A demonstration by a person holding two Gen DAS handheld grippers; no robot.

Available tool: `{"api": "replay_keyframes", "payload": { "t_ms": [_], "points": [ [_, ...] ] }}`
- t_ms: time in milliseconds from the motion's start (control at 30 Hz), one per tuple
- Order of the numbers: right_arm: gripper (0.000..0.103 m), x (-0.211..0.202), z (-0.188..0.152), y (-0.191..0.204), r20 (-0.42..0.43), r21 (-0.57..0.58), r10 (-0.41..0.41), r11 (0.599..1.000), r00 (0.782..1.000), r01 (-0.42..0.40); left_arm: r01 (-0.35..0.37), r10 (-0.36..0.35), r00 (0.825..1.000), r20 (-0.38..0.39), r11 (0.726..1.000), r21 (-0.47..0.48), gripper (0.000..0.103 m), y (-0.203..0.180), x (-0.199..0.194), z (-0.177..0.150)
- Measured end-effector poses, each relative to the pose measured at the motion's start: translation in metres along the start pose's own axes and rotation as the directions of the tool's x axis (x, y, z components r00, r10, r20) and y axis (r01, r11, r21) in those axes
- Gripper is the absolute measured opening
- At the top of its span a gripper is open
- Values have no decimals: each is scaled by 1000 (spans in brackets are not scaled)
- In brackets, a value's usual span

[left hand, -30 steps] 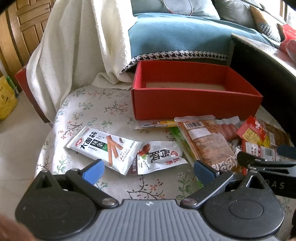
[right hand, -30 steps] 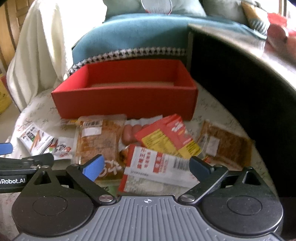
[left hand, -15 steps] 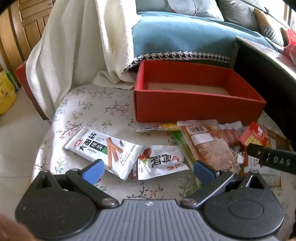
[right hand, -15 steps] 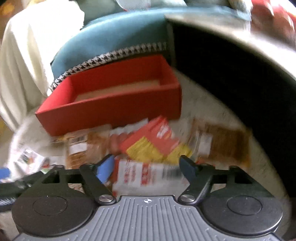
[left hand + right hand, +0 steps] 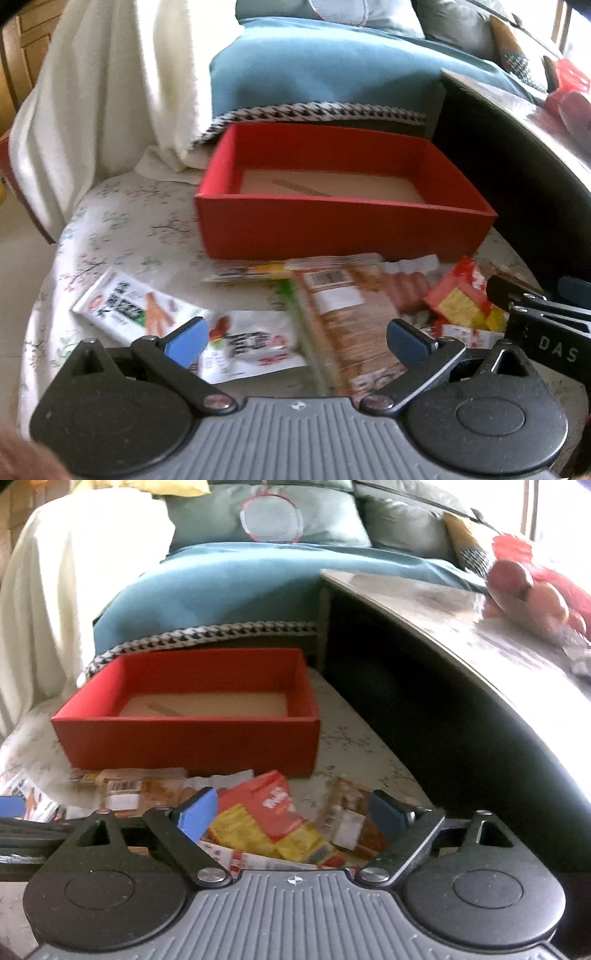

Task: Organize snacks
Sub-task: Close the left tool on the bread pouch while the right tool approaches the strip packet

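Floral-printed cloth covers the round bench (image 5: 122, 236) on which all items lie; behind it are a teal cushion (image 5: 314, 70) with a houndstooth edge and a white draped throw (image 5: 103, 92), and a dark table (image 5: 461, 686) stands close on the right.

One red box (image 5: 343, 225), open-topped and rectangular, sits at the far side of the bench. Its pale floor holds no snack.

Snack packets lie loose in front of the box, none inside it. Countable from the left wrist view: two white packets, one brown clear-fronted packet, one pack of sausages, one red-and-yellow packet. The right wrist view adds a second brown packet (image 5: 351, 819) nearest the dark table.

- White packet with green band (image 5: 129, 310): large dark characters, blurred, not legible.
- White packet with red print (image 5: 251, 347): characters blurred.
- Brown packet (image 5: 343, 325): white barcode label at its top end, text unreadable.
- Sausages (image 5: 406, 291): partly under the brown packet.
- Red-and-yellow packet (image 5: 266, 823): white lettering, illegible.

Left gripper (image 5: 295, 338): fingers spread wide, above the white and brown packets, nothing gripped.

Right gripper (image 5: 291, 814): fingers opening, apart over the red-and-yellow packet, pads not pressing on it. Its side reads "DAS" in the left wrist view.
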State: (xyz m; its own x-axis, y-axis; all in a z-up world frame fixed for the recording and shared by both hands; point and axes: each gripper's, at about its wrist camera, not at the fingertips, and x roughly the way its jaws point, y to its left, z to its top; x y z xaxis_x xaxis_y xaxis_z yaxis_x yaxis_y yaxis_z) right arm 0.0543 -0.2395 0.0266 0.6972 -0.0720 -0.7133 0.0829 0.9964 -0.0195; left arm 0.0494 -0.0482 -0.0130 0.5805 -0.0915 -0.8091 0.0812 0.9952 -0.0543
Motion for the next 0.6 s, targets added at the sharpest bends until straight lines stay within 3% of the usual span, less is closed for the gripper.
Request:
{"api": "replay_keyframes", "payload": {
  "t_ms": [100, 333, 467, 600],
  "points": [
    [92, 0, 0, -9, -2, 5, -36, 999, 999, 36, -12, 12, 1000, -25, 1000, -4, 98, -14, 11, 3],
    [94, -3, -1, -18, -1, 18, -20, 1000, 1000, 20, -31, 33, 995, -96, 999, 22, 98, -43, 34, -4],
    [94, -5, 0, -18, 3, 19, -10, 1000, 1000, 10, -45, 48, 994, -98, 999, 29, 98, -45, 40, -8],
    [94, -4, 1, -16, 5, 12, -8, 1000, 1000, 8, -37, 37, 995, -98, 999, 6, 87, -37, 38, -7]
  ]
}}
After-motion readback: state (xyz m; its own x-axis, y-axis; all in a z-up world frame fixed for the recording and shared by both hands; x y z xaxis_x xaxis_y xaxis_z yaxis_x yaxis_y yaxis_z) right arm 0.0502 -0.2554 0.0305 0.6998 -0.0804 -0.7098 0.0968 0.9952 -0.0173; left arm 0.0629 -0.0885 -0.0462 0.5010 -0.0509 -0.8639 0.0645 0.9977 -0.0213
